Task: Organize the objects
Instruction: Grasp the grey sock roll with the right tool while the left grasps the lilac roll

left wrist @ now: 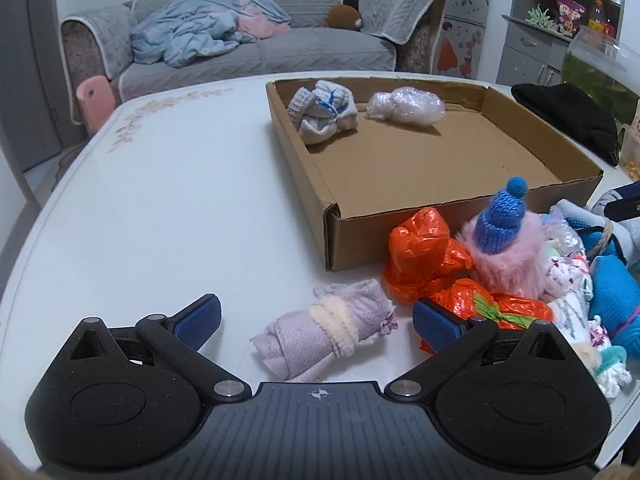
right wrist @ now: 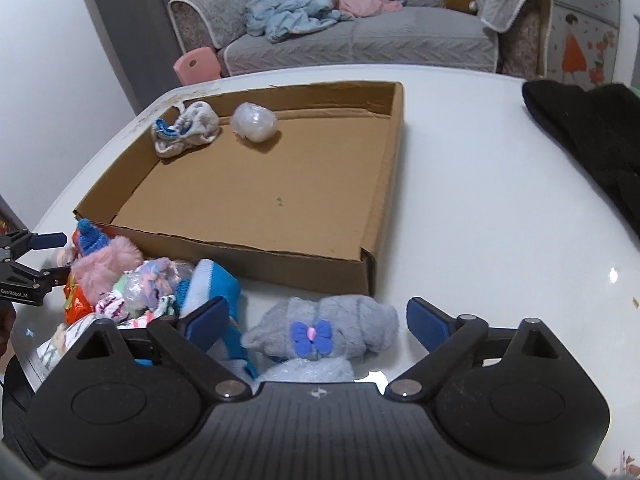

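On the white table (left wrist: 160, 200) a shallow brown cardboard tray (left wrist: 400, 208) already holds a rolled white-and-blue sock bundle (left wrist: 324, 114) and a crumpled clear plastic ball (left wrist: 404, 106) at its far end, while a heap of soft things waits just outside its near wall. The left claw (left wrist: 316, 320) hangs released, its blue pads spread either side of a rolled lilac cloth tied with a pale band (left wrist: 328, 330); the roll lies straight ahead between the jaws, its long axis running slantwise across the gap, so the pads would close roughly on its ends. The right claw (right wrist: 318, 320) is likewise released, and the fluffy grey bundle with a blue bow (right wrist: 324, 330) lies between its pads, crosswise, untouched. Each hand looks nearest its own piece.
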The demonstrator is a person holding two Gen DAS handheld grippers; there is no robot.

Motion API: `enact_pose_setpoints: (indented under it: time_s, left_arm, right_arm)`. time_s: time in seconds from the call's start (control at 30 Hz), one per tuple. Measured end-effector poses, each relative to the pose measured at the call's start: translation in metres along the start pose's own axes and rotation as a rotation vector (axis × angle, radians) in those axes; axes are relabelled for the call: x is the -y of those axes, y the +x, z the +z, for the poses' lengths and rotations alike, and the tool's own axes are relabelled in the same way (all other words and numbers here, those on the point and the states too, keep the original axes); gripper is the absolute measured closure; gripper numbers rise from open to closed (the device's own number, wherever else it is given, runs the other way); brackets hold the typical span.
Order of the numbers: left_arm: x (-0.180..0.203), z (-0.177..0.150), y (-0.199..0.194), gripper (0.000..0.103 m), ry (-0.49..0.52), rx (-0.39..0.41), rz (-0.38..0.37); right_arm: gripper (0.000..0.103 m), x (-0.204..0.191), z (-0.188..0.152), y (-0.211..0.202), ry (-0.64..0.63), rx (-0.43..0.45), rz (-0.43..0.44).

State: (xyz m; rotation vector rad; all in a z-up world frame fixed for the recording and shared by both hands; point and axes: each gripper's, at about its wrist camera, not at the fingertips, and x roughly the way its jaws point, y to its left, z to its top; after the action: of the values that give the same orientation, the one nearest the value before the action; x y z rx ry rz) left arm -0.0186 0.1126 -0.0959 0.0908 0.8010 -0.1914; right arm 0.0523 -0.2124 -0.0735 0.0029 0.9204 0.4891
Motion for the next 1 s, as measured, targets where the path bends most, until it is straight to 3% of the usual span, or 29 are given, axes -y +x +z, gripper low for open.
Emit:
enact_pose_setpoints:
  time_s: [0.2,0.3,0.57,1.0]
  left_arm:
    - [-0.003,-0.006,-0.001,0.002,-0.015,0.012,-0.003]
    - [-0.001,-0.009,-0.005,0.006,0.001,0.025,0.007]
    - [0.005,-0.006,-0.013,0.040,0.031,0.032,-0.030]
    - [-0.001,-0.001,-0.034,0.044,-0.001,0.031,-0.021]
  right_arm:
    - [0.025,0.007,-0.018,0.000,-0.002,0.002,-0.012]
    - [0.037,0.007,-0.020,0.004,0.002,-0.001,0.006]
    - [0.042,0.007,-0.020,0.000,0.000,0.017,0.011]
    - [0.042,0.009,-0.015,-0.021,-0.008,0.063,0.007]
